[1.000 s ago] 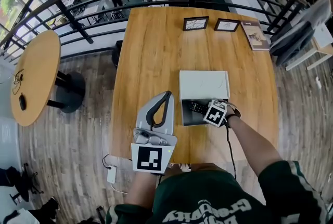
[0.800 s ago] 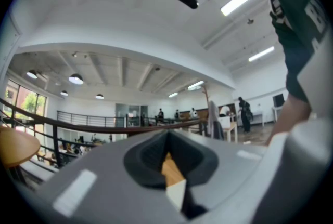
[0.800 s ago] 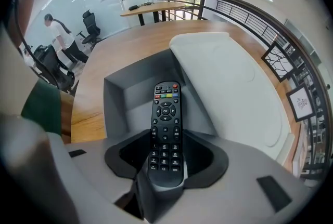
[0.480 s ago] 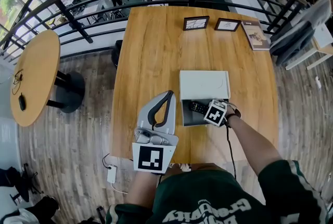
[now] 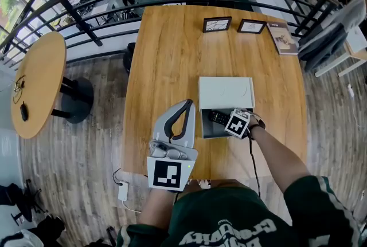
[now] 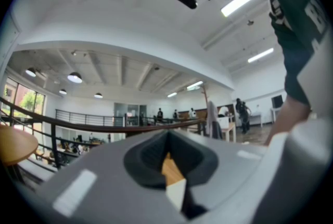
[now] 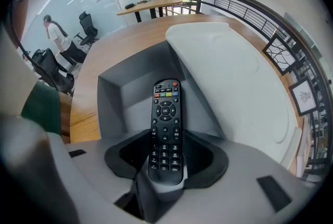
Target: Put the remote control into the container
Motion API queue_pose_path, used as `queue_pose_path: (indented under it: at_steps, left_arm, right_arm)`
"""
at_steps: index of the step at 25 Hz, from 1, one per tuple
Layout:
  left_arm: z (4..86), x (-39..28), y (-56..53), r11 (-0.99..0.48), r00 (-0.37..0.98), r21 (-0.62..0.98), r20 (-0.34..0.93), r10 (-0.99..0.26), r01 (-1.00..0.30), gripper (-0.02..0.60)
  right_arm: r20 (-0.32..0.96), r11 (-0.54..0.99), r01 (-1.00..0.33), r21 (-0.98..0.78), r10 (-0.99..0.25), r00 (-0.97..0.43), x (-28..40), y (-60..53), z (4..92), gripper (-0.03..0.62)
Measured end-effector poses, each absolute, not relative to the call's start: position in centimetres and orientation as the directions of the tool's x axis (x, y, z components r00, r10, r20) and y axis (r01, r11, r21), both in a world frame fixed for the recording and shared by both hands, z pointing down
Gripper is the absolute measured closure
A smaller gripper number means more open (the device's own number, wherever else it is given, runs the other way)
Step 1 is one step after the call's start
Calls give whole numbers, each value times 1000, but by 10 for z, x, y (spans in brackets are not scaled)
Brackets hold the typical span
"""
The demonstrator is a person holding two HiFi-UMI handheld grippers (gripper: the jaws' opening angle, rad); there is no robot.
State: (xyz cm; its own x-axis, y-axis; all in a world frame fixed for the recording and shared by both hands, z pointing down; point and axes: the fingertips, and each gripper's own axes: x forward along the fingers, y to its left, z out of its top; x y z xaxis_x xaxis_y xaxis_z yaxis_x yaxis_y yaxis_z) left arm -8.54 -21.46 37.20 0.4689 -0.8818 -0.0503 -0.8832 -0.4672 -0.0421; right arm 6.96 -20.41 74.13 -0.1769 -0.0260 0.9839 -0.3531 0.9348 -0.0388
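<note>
From above, the wooden table [image 5: 166, 57] carries a grey open container [image 5: 210, 132] near its front edge, with a white lid [image 5: 225, 93] lying flat just behind it and touching its far side. The right gripper [image 5: 231, 123] reaches in over the container's right side, and the black remote control [image 5: 217, 118] shows inside the container's outline, running leftward from the jaws. The left gripper [image 5: 184, 104] is held off to the left of the container, apart from it, with its tips meeting. Two small picture frames [image 5: 216, 24] and a book [image 5: 280, 38] sit at the table's far end. In the left gripper view, the left gripper [image 6: 167, 137] has its jaws closed on nothing, a sliver of table showing through the gap below the tips. In the right gripper view, the right gripper [image 7: 166, 153] has its jaws clamped on the remote control's [image 7: 165, 124] lower end. The remote's button face is up and its top end points out over the container's [image 7: 112, 98] grey floor, beside the lid [image 7: 229, 77]. I can't tell whether it touches the floor.
</note>
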Motion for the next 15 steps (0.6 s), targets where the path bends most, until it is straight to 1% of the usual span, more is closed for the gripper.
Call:
queue_pose_path:
  at_steps: [11,15]
  left_arm:
    - [373,-87,-217,-470,472,-38,-49,-880,-882,583]
    - [374,-85,-217,-476,477,-34,-52,-877,-879,583]
  right_arm:
    - [983,933,-355,-56,-11,-185,65,-204,744,395]
    - [986,920,-379,-98,38,-163,68,-196,747,395]
